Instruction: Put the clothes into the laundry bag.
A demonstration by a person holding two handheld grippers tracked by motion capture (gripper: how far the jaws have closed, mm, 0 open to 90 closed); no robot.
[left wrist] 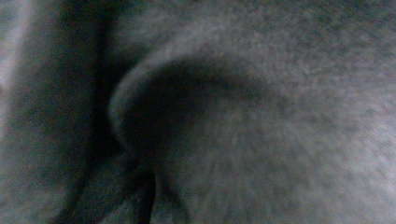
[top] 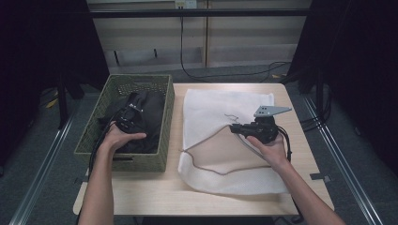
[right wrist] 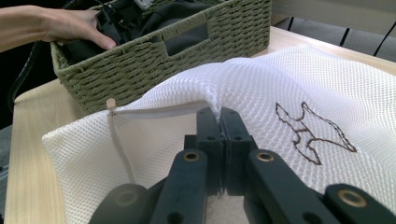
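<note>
A white mesh laundry bag (top: 211, 105) lies on the table, its zipped mouth facing the person. My right gripper (top: 233, 127) is shut on the bag's upper layer at the mouth edge and holds it raised; in the right gripper view the jaws (right wrist: 219, 116) pinch the mesh (right wrist: 261, 84) beside the zipper (right wrist: 119, 135). Dark clothing (top: 149, 108) fills the green woven basket (top: 167, 123). My left gripper (top: 130, 112) is down in the basket against that clothing. The left gripper view is pressed close to dark grey cloth (left wrist: 261, 140), and its jaws are hidden.
The basket (right wrist: 187, 60) stands at the table's left, close beside the bag. A brown embroidered mark (right wrist: 310, 133) is on the mesh. Bare wooden tabletop (top: 164, 192) runs along the near edge. Cables (top: 225, 75) lie on the floor behind the table.
</note>
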